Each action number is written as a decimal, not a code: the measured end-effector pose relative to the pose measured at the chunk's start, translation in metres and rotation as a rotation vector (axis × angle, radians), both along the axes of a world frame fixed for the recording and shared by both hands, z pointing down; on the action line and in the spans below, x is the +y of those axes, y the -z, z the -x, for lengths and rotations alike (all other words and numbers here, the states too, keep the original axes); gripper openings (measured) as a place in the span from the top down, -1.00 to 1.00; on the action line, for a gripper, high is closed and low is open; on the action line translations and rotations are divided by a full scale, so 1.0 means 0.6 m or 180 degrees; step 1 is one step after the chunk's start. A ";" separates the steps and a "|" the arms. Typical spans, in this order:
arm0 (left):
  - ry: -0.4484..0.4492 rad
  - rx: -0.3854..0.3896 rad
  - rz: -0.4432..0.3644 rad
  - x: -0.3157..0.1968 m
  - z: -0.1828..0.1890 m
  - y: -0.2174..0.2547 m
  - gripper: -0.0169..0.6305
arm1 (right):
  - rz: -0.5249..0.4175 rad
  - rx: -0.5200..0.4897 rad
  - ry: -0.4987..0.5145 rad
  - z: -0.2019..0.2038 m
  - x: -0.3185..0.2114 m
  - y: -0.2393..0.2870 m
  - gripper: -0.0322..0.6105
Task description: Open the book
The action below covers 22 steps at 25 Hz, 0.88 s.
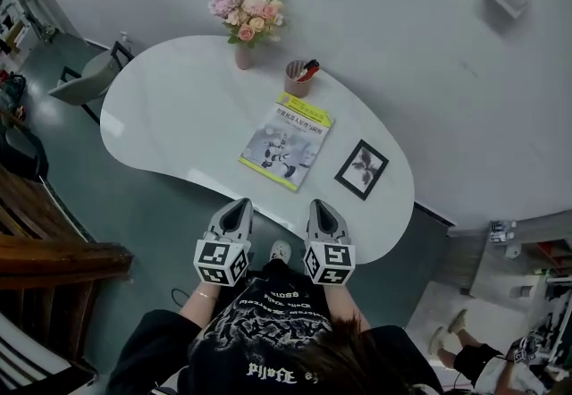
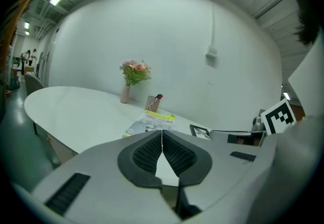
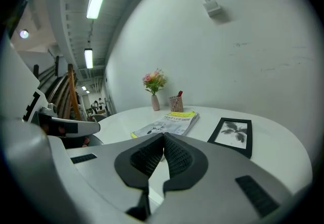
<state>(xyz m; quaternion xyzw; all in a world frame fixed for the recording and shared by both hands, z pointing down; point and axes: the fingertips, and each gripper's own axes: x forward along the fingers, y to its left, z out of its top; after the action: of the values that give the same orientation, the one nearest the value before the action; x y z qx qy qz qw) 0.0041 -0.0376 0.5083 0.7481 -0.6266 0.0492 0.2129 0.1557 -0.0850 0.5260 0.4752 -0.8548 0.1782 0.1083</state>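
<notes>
Closed book (image 1: 287, 146) on table (image 1: 179, 107) (untouched)

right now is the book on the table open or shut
Shut: the book lies flat on the white table with its front cover facing up and no pages spread.

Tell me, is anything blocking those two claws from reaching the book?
Nothing visible does. The book lies closed on the white table, with only bare tabletop between it and the left gripper and right gripper, both shut. The picture frame sits off to its right and the pen cup behind it.
</notes>
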 end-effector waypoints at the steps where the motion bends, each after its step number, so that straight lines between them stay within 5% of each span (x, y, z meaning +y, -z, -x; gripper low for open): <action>1: 0.0007 -0.0013 0.0000 -0.006 -0.004 0.000 0.87 | 0.0013 -0.0012 0.0016 -0.001 -0.006 0.000 0.81; 22: -0.0058 -0.0132 0.0174 -0.106 0.036 -0.017 0.87 | 0.0682 -0.0016 -0.0341 0.005 -0.088 -0.052 0.81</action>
<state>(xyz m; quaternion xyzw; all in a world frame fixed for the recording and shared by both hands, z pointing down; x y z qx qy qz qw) -0.0173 -0.1010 0.5184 0.7465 -0.6224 0.0838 0.2198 0.1524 -0.1375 0.5575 0.5055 -0.8045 0.2753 0.1466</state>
